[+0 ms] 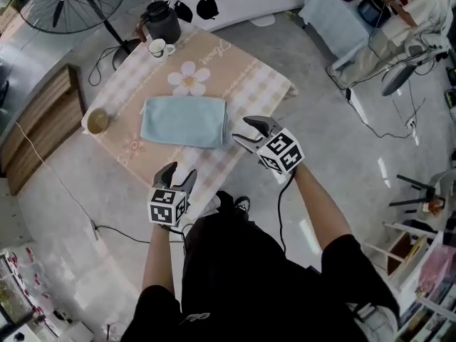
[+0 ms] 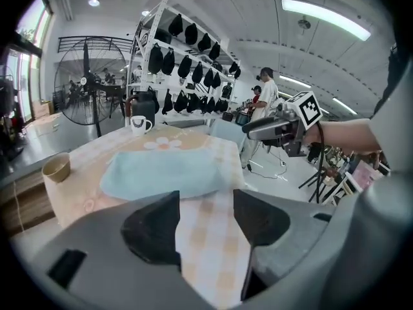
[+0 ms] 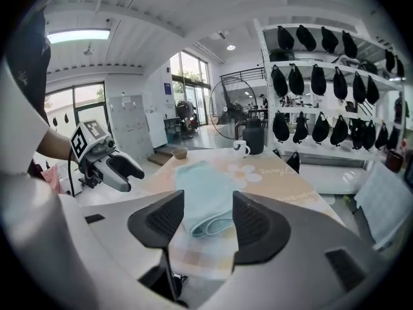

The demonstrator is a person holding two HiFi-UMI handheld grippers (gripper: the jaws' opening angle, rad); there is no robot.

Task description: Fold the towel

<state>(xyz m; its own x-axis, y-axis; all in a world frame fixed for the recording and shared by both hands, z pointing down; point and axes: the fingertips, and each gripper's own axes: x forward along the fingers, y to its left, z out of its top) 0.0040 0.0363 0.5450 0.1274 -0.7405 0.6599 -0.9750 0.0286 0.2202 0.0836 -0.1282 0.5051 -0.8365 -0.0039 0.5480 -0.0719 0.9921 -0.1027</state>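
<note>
Lying flat near the middle of the table's checked cloth (image 1: 251, 77), the towel (image 1: 184, 121) is a neat pale-blue rectangle. The right gripper view shows doubled layers at its near short end, so it looks folded at least once. It sits well apart from the kettle (image 1: 161, 21) and mug (image 1: 158, 47) at the far corner and from the cup (image 1: 97, 120) at the left corner, which leaves bare cloth all round it for working.

The left gripper (image 1: 179, 174) hangs at the near edge of the table, jaws apart with only cloth seen between them, holding nothing. The right gripper (image 1: 242, 130) hovers near the towel's right end, its jaws likewise spread and empty; the towel shows between them only farther off.

Both grippers point at the towel from the near side — a ready stance, I judge, either for taking its near corners for another fold or for leaving it as finished. Which of the two, I cannot tell.
</note>
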